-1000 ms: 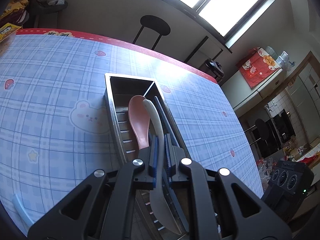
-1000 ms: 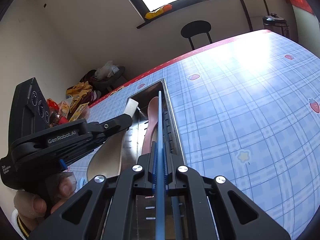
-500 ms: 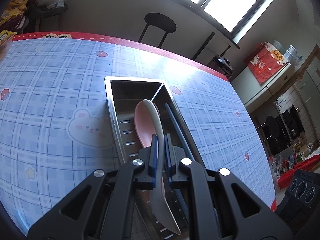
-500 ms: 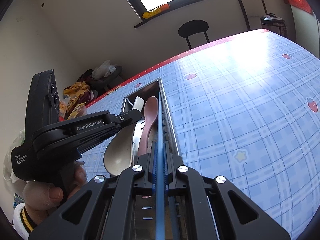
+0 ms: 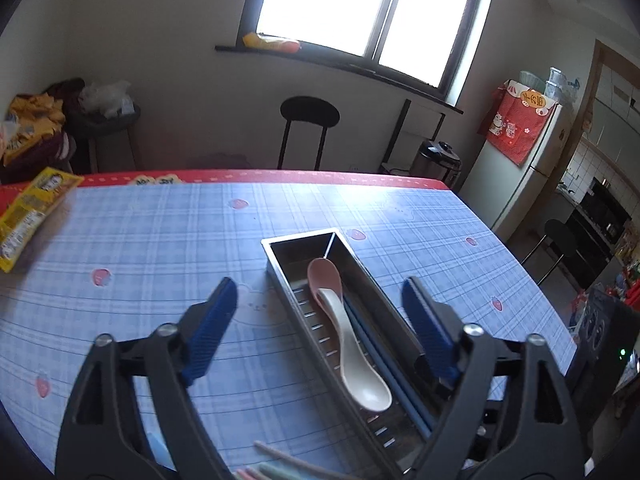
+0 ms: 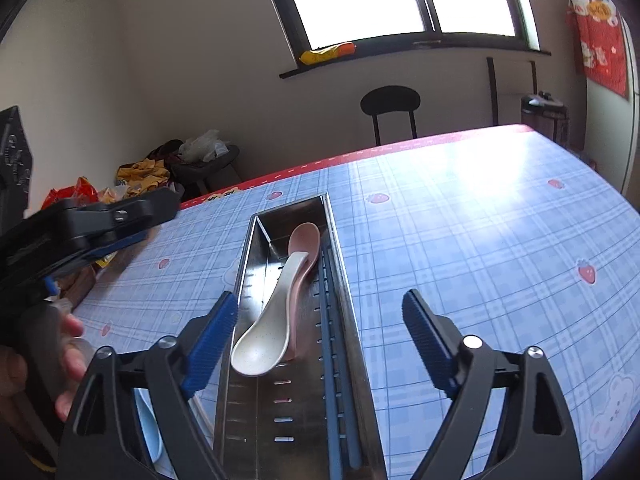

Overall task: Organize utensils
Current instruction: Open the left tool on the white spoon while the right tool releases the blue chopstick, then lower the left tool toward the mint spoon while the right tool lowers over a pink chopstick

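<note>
Both grippers releasing: left gripper [image 5: 318, 324] and right gripper [image 6: 318, 338] have fingers spreading wide, nothing between the pads.

The rectangular stainless-steel utensil tray [image 6: 246, 264] sits on the blue plaid table [image 6: 460, 240]. In it: a pink ceramic soup spoon [image 6: 306, 240], a cream speckled soup spoon [image 6: 266, 336] lying across it, handle propped on the pink bowl, and a pair of blue chopsticks [image 6: 330, 360] along the right wall.

Risks:
- Cream spoon is stacked, not seated; a nudge to the tray could roll it off the pink one.
- Wide fingers straddle the tray walls; dropping or swinging now likely clips the rim and shifts the tray.
- More utensils at the near table edge [image 5: 280, 464], partly hidden under the left gripper, could easily get knocked off.
</note>
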Tool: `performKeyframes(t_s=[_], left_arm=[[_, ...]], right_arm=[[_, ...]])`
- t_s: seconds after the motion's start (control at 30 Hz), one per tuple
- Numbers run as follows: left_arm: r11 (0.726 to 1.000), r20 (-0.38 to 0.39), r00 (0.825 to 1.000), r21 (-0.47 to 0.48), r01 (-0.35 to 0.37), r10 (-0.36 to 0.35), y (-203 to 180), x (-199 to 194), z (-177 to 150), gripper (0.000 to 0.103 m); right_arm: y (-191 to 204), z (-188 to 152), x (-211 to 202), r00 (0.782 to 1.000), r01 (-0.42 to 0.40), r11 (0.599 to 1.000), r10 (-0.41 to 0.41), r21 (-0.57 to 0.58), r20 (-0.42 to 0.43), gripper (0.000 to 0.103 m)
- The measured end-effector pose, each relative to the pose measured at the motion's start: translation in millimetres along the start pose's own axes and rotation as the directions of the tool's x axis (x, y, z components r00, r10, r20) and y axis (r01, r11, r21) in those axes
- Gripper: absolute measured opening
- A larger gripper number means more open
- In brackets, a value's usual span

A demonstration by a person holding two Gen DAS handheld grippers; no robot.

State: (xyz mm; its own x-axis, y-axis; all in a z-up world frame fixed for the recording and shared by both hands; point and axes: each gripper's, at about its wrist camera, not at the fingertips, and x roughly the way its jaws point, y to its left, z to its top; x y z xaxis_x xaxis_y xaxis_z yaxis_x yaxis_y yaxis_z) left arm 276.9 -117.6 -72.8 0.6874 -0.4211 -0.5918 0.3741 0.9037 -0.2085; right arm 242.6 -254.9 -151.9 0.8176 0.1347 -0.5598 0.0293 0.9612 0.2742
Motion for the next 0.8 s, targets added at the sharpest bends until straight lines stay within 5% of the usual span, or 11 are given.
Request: performKeyframes(t_s=[0.2,0.5,0.67,0.8], left_arm=[[0.992,0.062,0.993,0.068,-0.103,0.099,5.0,-60.6,-22.2,0.097],[0.981,0.075,0.979,-0.045,-0.189,0.192,45.6,-129.6,-87.9,0.097],[0.965,0.074,0.964,-0.075,-0.249,0.255,54.9,-159.1,-132.2,0.097],[0.97,0.056,0.97,-0.073,-0.231,0.235,47.7,-165.3,-158.8,0.097]], right_arm=[[8.6,-6.7,-11.9,1.0,-0.007,0.999,0.008,-0.054,0.023,0.097],[24.5,-18.0,-43.0,0.996,-0.051,0.99,0.06,-0.129,0.069,0.097],[34.3,-40.8,-55.3,0.99,-0.136,0.978,0.14,-0.157,0.012,0.097],[43.7,-58.5,-65.3,0.985,-0.171,0.969,0.167,-0.18,-0.038,0.097]])
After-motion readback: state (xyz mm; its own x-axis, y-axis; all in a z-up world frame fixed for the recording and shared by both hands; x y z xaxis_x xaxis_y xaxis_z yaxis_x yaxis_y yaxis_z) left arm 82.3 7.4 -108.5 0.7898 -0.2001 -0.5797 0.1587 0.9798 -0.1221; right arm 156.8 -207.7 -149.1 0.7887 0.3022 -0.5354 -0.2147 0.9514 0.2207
